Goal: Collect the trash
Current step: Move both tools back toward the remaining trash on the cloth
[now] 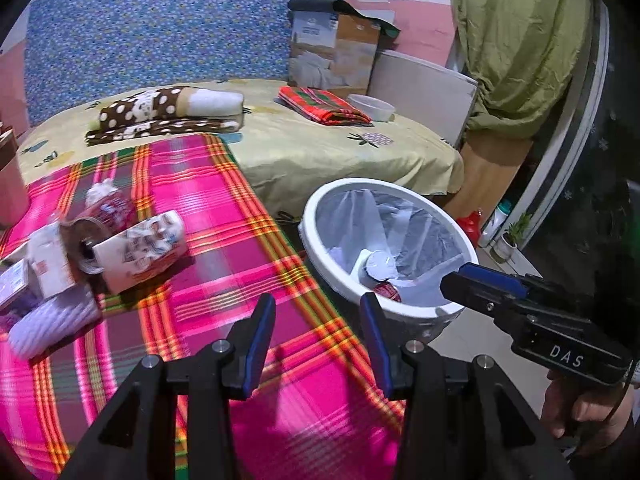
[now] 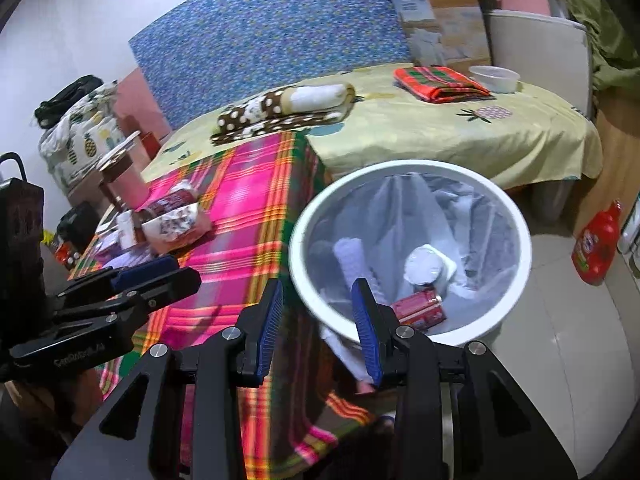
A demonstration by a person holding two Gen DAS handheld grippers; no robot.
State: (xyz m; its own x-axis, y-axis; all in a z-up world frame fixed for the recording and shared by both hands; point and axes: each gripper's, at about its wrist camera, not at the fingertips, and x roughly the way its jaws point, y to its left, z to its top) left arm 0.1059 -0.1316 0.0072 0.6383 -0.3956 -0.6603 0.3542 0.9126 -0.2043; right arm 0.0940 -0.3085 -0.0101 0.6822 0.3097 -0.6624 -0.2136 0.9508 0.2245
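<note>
A white bin [image 1: 320,216] [image 2: 304,224] with a clear liner stands beside the pink plaid table [image 1: 248,240] [image 2: 248,216]. Inside lie a red can [image 2: 420,310], a white cup [image 2: 426,266] and a white roll [image 2: 352,258]. A pile of trash sits at the table's left: a printed carton [image 1: 140,248] [image 2: 172,228], a red bottle [image 1: 110,208], small boxes [image 1: 48,260]. My left gripper [image 1: 318,336] is open and empty over the table's near edge. My right gripper [image 2: 318,328] is open and empty at the bin's near rim; it also shows in the left wrist view [image 1: 460,280].
Behind the table is a bed with a yellow sheet [image 1: 320,148], a brown dotted blanket [image 1: 160,112], a folded red cloth [image 1: 324,104] and a white bowl [image 1: 372,106]. A red detergent bottle [image 2: 596,244] stands on the tiled floor right of the bin.
</note>
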